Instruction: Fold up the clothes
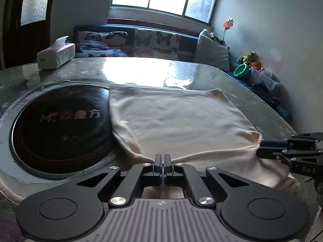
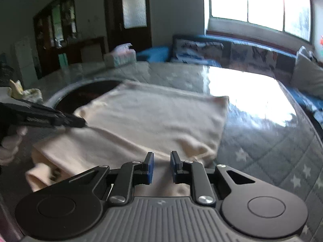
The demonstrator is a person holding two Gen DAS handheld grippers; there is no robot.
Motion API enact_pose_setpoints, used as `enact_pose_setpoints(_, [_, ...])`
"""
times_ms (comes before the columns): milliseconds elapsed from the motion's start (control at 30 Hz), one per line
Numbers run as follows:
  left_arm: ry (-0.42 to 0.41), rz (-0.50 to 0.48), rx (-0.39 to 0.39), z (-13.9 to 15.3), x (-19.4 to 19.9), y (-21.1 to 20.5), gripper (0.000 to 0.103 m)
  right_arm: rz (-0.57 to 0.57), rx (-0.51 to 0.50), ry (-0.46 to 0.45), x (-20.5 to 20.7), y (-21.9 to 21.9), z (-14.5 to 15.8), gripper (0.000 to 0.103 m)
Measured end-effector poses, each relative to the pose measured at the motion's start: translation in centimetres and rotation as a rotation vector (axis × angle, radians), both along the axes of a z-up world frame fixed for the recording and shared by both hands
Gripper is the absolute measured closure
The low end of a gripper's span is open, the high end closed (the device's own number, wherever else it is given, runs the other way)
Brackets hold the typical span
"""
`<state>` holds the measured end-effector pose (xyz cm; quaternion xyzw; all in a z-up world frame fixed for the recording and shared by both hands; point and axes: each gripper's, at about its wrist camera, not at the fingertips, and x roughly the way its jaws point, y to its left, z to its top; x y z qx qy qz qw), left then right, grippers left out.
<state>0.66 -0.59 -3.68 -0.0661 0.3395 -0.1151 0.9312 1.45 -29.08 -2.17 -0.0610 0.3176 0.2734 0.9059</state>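
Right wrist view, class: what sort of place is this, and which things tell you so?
Most likely a living or dining room in a home. A sofa with butterfly-print cushions stands under a wide window, a tissue box sits on the table, and a dark wooden cabinet stands against the far wall.

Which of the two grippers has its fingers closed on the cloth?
The left gripper: its fingers are shut, pinching the cream cloth. The right gripper shows a gap between its fingers.

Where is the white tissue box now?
In the left wrist view, the white tissue box stands at the table's far left edge, behind the round black cooktop.
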Motion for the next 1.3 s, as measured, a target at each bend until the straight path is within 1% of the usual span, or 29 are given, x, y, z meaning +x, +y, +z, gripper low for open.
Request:
enact_pose_setpoints(67, [0.004, 0.007, -0.011, 0.1, -0.1, 0.3, 0.101, 0.008, 0.0, -0.002, -0.4, -0.2, 0.3, 0.087])
enact_pose_setpoints(167, [-0.019, -0.007, 0.025, 0.9, -1.0, -0.1, 0.1, 0.031, -0.008, -0.01, -1.5, -0.2, 1.0, 0.085])
enact_pose_setpoints(233, [-0.053, -0.047, 0.044, 1.7, -2.3, -0.6, 0.1, 0.064, -0.022, -0.013, -2.4, -0.2, 1.3, 0.077])
enact_pose_setpoints(300, [-0.072, -0.106, 0.04, 2.1, -3.8, -1.4, 0.1, 0.097, -0.05, -0.018, -3.6, 0.0, 1.3, 0.077])
enact_pose_setpoints(367, [-0.076, -0.156, 0.057, 2.0, -4.9, -2.1, 0.1, 0.116, -0.063, -0.01, -4.3, 0.1, 1.0, 0.077])
enact_pose_setpoints(467, [-0.043, -0.177, 0.086, 0.9, -5.7, -2.5, 0.099, 0.113, -0.065, 0.004, -5.0, -0.1, 0.2, 0.077])
enact_pose_setpoints(533, [-0.027, -0.181, 0.098, 0.4, -6.1, -2.6, 0.099, 0.107, -0.063, 0.003, -5.4, -0.2, 0.4, 0.077])
enact_pose_setpoints(633, [-0.037, -0.183, 0.103, 0.7, -6.7, -2.2, 0.098, 0.098, -0.049, -0.014, -6.0, -0.4, 1.1, 0.077])
enact_pose_setpoints(767, [-0.032, -0.194, 0.124, 0.9, -7.5, -1.5, 0.098, 0.078, -0.038, 0.026, -5.9, -0.7, 0.3, 0.077])
enact_pose_setpoints(833, [-0.039, -0.219, 0.149, 1.2, -8.3, -1.4, 0.095, 0.078, -0.033, 0.029, -6.0, -0.9, 0.4, 0.077])
enact_pose_setpoints(900, [-0.058, -0.263, 0.197, 1.5, -9.4, -1.4, 0.084, 0.083, -0.028, 0.025, -6.1, -1.1, 1.0, 0.077])
enact_pose_setpoints(933, [-0.068, -0.285, 0.223, 1.5, -10.0, -1.5, 0.081, 0.088, -0.028, 0.023, -6.2, -1.2, 1.3, 0.077])
enact_pose_setpoints(1000, [-0.088, -0.332, 0.276, 1.6, -11.2, -1.7, 0.069, 0.098, -0.034, 0.019, -6.4, -1.3, 1.7, 0.076])
enact_pose_setpoints(1067, [-0.11, -0.385, 0.332, 1.1, -12.2, -2.3, 0.064, 0.11, -0.045, 0.019, -6.6, -1.3, 1.8, 0.072])
enact_pose_setpoints(1100, [-0.123, -0.409, 0.361, 0.8, -12.6, -2.7, 0.064, 0.114, -0.051, 0.018, -6.7, -1.2, 1.8, 0.069])
enact_pose_setpoints(1167, [-0.152, -0.439, 0.403, 0.3, -12.9, -3.5, 0.064, 0.126, -0.069, 0.016, -6.9, -1.1, 1.8, 0.069])
enact_pose_setpoints(1200, [-0.166, -0.453, 0.409, 0.2, -12.9, -3.9, 0.063, 0.132, -0.077, 0.015, -7.0, -1.1, 1.8, 0.068])
enact_pose_setpoints(1233, [-0.177, -0.463, 0.41, 0.1, -12.8, -4.3, 0.063, 0.136, -0.083, 0.014, -7.1, -1.0, 1.9, 0.063])
enact_pose_setpoints(1300, [-0.198, -0.477, 0.408, -0.2, -12.4, -4.7, 0.064, 0.147, -0.107, 0.005, -7.4, -1.0, 2.0, 0.061])
